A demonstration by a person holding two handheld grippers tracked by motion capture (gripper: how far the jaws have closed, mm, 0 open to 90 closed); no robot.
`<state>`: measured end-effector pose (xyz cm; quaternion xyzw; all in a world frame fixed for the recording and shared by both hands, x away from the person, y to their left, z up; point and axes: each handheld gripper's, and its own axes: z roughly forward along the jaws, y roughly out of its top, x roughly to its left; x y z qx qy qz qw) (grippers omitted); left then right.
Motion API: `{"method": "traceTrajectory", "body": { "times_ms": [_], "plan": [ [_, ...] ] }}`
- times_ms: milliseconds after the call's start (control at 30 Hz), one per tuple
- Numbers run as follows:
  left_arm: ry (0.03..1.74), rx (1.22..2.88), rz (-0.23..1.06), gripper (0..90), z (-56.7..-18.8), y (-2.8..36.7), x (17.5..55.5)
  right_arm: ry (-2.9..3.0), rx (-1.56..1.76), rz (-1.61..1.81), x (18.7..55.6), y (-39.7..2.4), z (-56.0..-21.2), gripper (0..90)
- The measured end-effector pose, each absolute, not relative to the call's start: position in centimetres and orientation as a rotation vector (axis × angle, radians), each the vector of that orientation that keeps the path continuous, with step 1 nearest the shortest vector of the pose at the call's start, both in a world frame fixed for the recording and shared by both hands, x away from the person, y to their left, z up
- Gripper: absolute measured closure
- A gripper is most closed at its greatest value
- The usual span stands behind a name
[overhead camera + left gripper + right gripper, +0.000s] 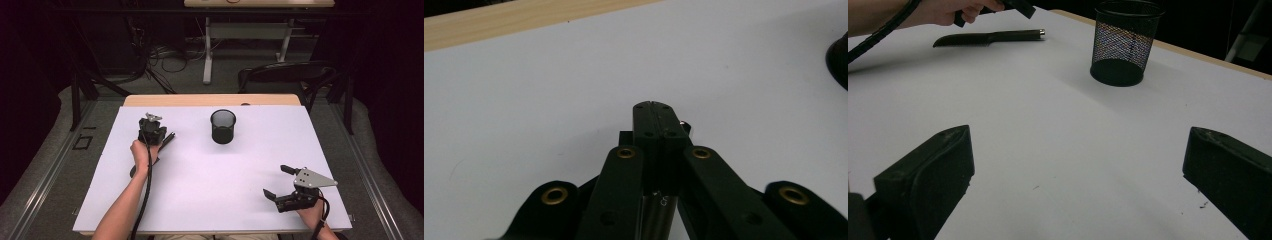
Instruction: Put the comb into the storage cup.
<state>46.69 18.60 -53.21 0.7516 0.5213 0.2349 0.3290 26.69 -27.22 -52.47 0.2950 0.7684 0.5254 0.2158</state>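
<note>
Your left tongs (655, 107) are clenched on the dark pen-like tool (990, 37), which lies flat on the white table (210, 185), left of the mesh cup (223, 126). The tool looks light, stiff and smooth, so it may slip or pivot; I judge a hold near its middle steadier than one by the metal tip. Your right tongs (279, 181) rest released near the table's front right corner, grasping nothing.

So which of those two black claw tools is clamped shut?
The left gripper, at the far left of the table, closed on the long black pen-like object. The right gripper has its jaws spread wide, empty.
</note>
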Motion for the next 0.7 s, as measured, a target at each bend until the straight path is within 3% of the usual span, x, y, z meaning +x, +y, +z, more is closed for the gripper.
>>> {"method": "traceTrajectory", "body": {
  "times_ms": [700],
  "plan": [
    [1.419,2.013,0.568,90.0,-54.7,17.8,48.7,2.138,0.814,1.455,26.7,-27.1,-52.5,0.0]
  ]
}}
